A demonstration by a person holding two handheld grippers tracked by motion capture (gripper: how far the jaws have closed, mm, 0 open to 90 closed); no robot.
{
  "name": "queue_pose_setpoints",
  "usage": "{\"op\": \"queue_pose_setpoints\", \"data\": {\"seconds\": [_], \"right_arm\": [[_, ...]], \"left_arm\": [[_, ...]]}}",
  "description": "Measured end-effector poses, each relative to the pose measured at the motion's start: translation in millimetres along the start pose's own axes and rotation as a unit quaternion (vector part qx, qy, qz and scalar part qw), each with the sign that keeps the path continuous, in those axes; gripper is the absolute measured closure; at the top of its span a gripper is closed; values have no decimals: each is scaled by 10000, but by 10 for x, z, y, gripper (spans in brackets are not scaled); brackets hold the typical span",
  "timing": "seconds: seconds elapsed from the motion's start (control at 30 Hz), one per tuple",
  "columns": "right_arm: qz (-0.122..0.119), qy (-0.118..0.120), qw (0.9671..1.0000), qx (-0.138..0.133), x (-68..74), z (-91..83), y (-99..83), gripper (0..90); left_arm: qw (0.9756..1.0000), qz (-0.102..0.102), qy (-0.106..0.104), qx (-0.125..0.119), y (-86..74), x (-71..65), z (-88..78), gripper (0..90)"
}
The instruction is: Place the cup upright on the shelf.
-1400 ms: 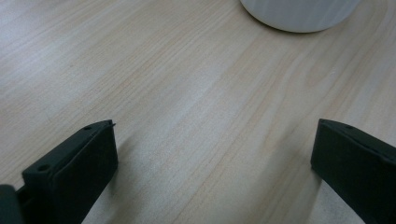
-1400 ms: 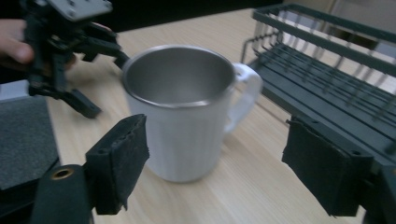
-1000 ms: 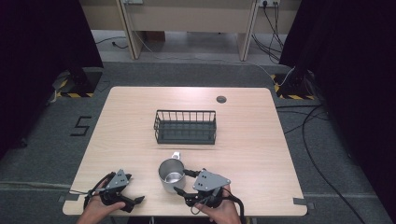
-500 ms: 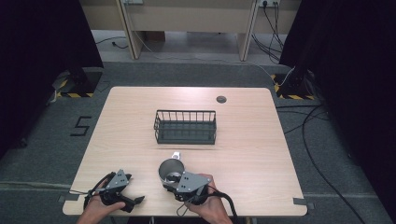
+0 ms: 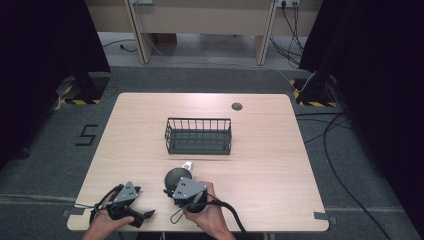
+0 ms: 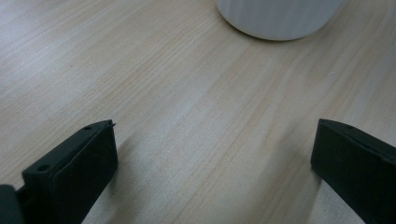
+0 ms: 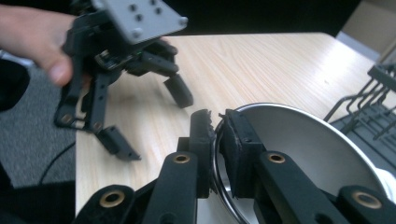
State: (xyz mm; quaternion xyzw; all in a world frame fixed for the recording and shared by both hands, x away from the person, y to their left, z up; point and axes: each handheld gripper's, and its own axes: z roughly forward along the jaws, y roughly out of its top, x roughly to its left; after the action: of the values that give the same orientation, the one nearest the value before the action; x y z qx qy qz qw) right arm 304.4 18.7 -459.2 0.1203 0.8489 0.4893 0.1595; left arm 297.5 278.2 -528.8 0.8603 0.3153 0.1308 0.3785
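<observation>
From above, I count one wire basket [image 5: 198,135] in the middle of the wooden surface [image 5: 260,165], one round metal cup [image 5: 177,177] on the near side of it with a white handle [image 5: 188,165] pointing toward the basket, and one dark round cap [image 5: 236,106] near the far edge. My right tool [image 5: 176,191] sits at the cup's near rim, and my left tool [image 5: 141,217] rests near the front edge, apart from the cup. Looking along my left tool [image 6: 212,154], its two jaws stand spread wide over bare wood with nothing between them, and one white rounded object [image 6: 279,17] sits ahead at the top edge. Looking along my right tool [image 7: 215,122], the two jaws have just been closing and now pinch the thin rim of the one metal cup [image 7: 308,144], one pad outside and one inside the wall. Beyond it I see my other hand [image 7: 35,35] holding the left tool [image 7: 154,121], jaws apart, and a corner of the basket [image 7: 373,100] at the right.
</observation>
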Motion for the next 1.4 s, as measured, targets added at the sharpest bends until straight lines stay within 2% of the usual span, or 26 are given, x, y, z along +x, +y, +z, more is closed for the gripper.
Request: {"op": "queue_pose_setpoints", "data": {"seconds": [0.03,0.07,0.1,0.13,0.23,0.3,0.33,0.5,0.57,0.6,0.63,0.67,0.7,0.73,0.8,0.93,1.03,1.07,1.23,1.33,1.4], "right_arm": [[253,-100,9996,30,-18,36,17,719],[324,-132,9994,56,-25,51,22,670],[324,-132,9994,56,-25,51,22,670],[403,-50,9992,55,-31,67,33,596],[395,115,9992,-17,-35,13,41,505],[363,123,9993,-11,-44,-20,36,486],[345,96,9994,-21,-79,-95,13,461],[331,227,9991,-110,-155,-222,-66,489],[241,334,9990,-149,-168,-260,-105,530],[131,425,9989,-151,-159,-277,-133,592],[131,425,9989,-151,-159,-277,-133,592],[-53,433,9990,-101,-141,-270,-148,642],[-128,376,9992,-101,-135,-267,-148,688],[-128,376,9992,-101,-135,-267,-148,688],[-190,395,9990,-65,-151,-250,-120,774],[-276,435,9987,-25,-138,-199,-98,796],[-201,407,9990,-2,-135,-154,-71,813],[-137,304,9994,23,-135,-119,-51,829],[62,116,9999,92,-136,-39,-16,836],[371,50,9993,51,-171,20,-11,759],[378,68,9993,-30,-195,-6,-16,724]], "left_arm": [[10000,-1,-5,1,0,0,0,0],[10000,1,-5,4,0,0,-1,0],[10000,1,-5,4,0,0,-1,0],[10000,17,-7,15,0,2,-2,0],[10000,19,-8,17,0,2,-2,0],[10000,18,-3,13,0,2,-2,0],[10000,20,-3,15,0,2,-2,0],[10000,20,-3,15,0,2,-2,0],[10000,12,-8,18,0,1,-2,0],[10000,10,-5,14,0,1,-1,0],[10000,10,-5,14,0,1,-1,0],[10000,11,-8,18,0,1,-2,0],[10000,10,-6,15,0,1,-2,0],[10000,10,-6,15,0,1,-2,0],[10000,19,-12,27,-1,2,-3,0],[10000,27,-4,25,-1,2,-3,0],[10000,29,-8,29,-1,3,-4,0],[10000,30,-10,28,-1,3,-4,0],[10000,31,-9,32,0,3,-5,0],[10000,30,-7,28,-1,2,-4,0],[10000,30,-11,31,-1,2,-4,0]]}}
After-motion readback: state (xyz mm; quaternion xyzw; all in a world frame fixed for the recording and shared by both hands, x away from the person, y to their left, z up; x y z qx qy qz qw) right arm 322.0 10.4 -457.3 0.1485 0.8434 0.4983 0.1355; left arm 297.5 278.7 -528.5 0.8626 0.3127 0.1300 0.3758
